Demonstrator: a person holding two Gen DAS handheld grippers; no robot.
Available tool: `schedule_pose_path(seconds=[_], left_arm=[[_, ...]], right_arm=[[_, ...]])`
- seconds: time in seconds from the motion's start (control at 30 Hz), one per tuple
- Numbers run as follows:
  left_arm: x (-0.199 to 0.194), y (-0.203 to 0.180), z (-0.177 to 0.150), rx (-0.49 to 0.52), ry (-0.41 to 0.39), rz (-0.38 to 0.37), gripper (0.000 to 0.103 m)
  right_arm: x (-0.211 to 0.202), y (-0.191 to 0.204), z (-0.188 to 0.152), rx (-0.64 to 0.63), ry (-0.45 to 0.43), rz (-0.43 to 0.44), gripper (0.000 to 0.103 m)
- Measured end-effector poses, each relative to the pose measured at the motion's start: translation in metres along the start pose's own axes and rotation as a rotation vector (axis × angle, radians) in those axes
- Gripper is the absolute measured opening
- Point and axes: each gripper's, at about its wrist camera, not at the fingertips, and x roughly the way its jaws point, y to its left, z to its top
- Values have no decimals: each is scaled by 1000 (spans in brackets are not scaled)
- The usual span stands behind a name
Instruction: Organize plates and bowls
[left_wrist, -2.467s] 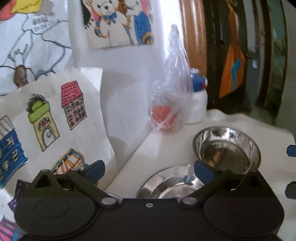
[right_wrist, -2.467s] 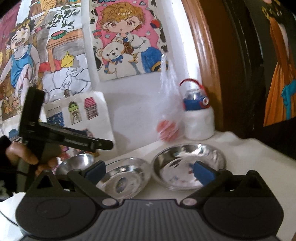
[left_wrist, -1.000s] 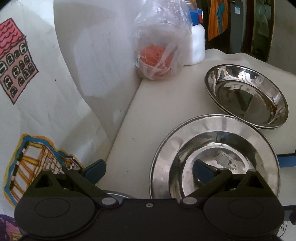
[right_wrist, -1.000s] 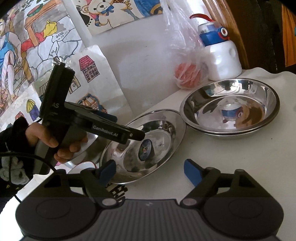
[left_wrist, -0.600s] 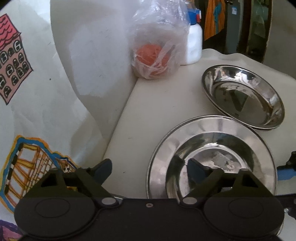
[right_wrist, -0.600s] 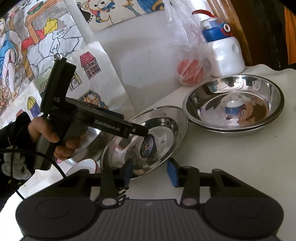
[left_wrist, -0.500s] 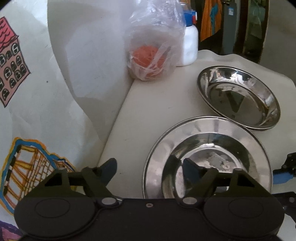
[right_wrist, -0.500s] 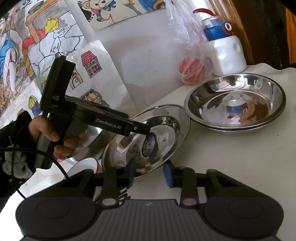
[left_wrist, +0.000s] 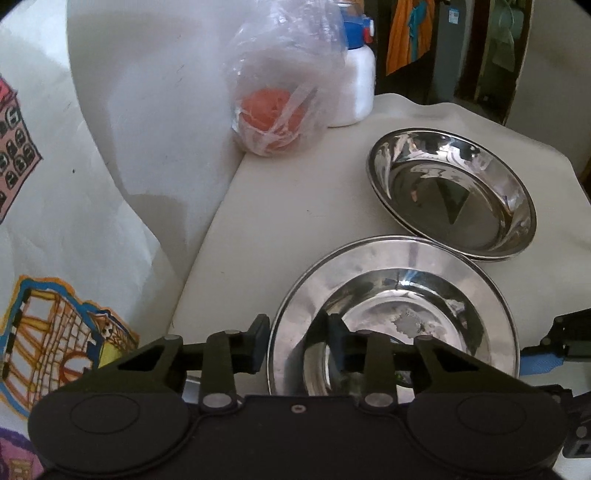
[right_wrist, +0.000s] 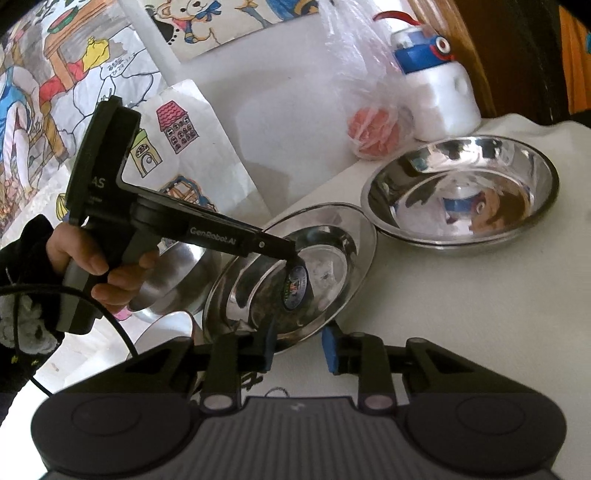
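Observation:
A wide-rimmed steel plate (left_wrist: 424, 266) (right_wrist: 354, 236) lies on the white table. My left gripper (left_wrist: 297, 343) straddles its near rim, with one pad on the outer edge and the other inside the dish, jaws drawn in on it. From the right wrist view, the left gripper (right_wrist: 293, 260) reaches in from the left, held by a hand (right_wrist: 92, 266). My right gripper (right_wrist: 297, 347) is narrowed but still gapped, and its fingertips sit at the plate's near edge. A deeper steel bowl (left_wrist: 450, 195) (right_wrist: 461, 199) sits just beyond the plate.
A plastic bag with an orange thing (left_wrist: 273, 107) and a white bottle (left_wrist: 354, 85) stand against the wall. A curled sheet of drawings (left_wrist: 55, 221) leans at the left. Another steel bowl (right_wrist: 177, 273) and a white dish (right_wrist: 166, 328) lie left of the plate.
Both grippers came down from above the table to the plate. Both jaws have narrowed, the left one sharply in the last half second. The plate and the bowl have stayed in place.

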Motion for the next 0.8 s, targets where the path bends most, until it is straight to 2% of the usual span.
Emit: schedule_pose_path(seconds=[0.07, 0.5, 0.8], left_arm=[[-1, -5, 1, 5, 11, 6, 35], [-10, -56, 3, 4, 110, 18, 34], [-30, -82, -4, -116, 159, -14, 30]], right_arm=[[-4, 0, -2, 17, -16, 20, 29], [-44, -18, -20, 106, 21, 24, 26], [-85, -34, -30, 114, -7, -10, 17]])
